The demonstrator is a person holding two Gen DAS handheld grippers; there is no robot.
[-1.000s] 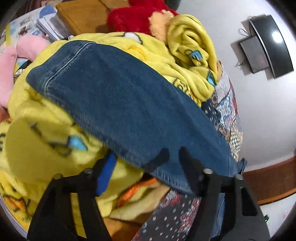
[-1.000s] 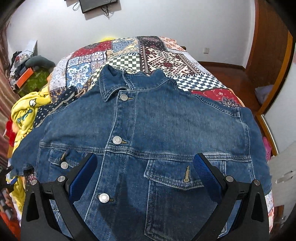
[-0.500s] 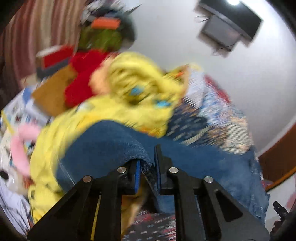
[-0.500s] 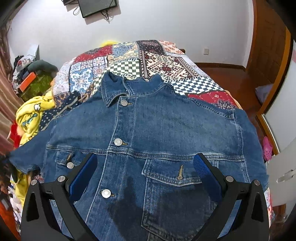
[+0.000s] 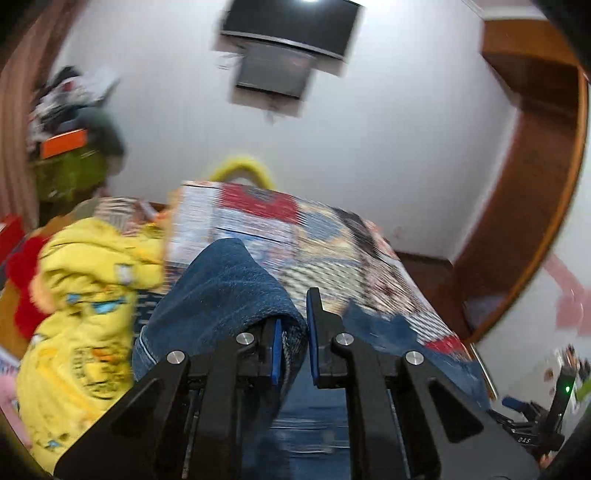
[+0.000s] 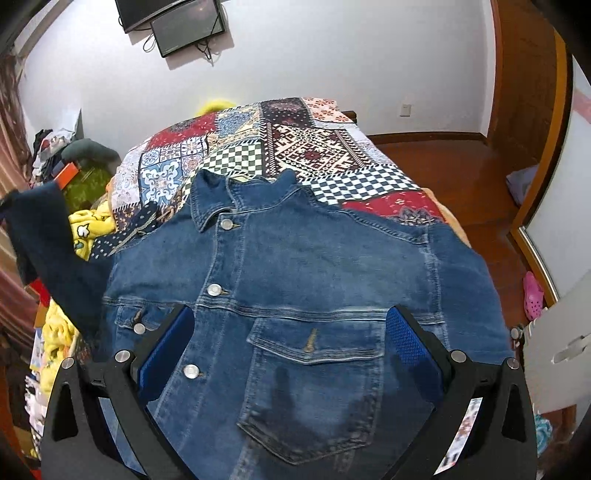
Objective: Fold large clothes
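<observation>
A blue denim jacket (image 6: 295, 280) lies buttoned, front up, on a patchwork bedspread (image 6: 295, 147). My left gripper (image 5: 293, 350) is shut on the jacket's left sleeve (image 5: 221, 291), which bunches up over its fingers. In the right wrist view that sleeve (image 6: 48, 251) hangs lifted at the left edge. My right gripper (image 6: 290, 347) is open and empty, hovering above the jacket's chest pocket (image 6: 314, 354).
A yellow cartoon blanket (image 5: 85, 314) is heaped on the bed's left side, with a red plush (image 5: 22, 291) beside it. A TV (image 6: 177, 22) hangs on the far wall. Wooden floor (image 6: 461, 173) and door frame lie to the right.
My left gripper closed on the sleeve edge, then lifted it and swung toward the bed's middle. The right gripper stayed open and moved slightly toward the jacket.
</observation>
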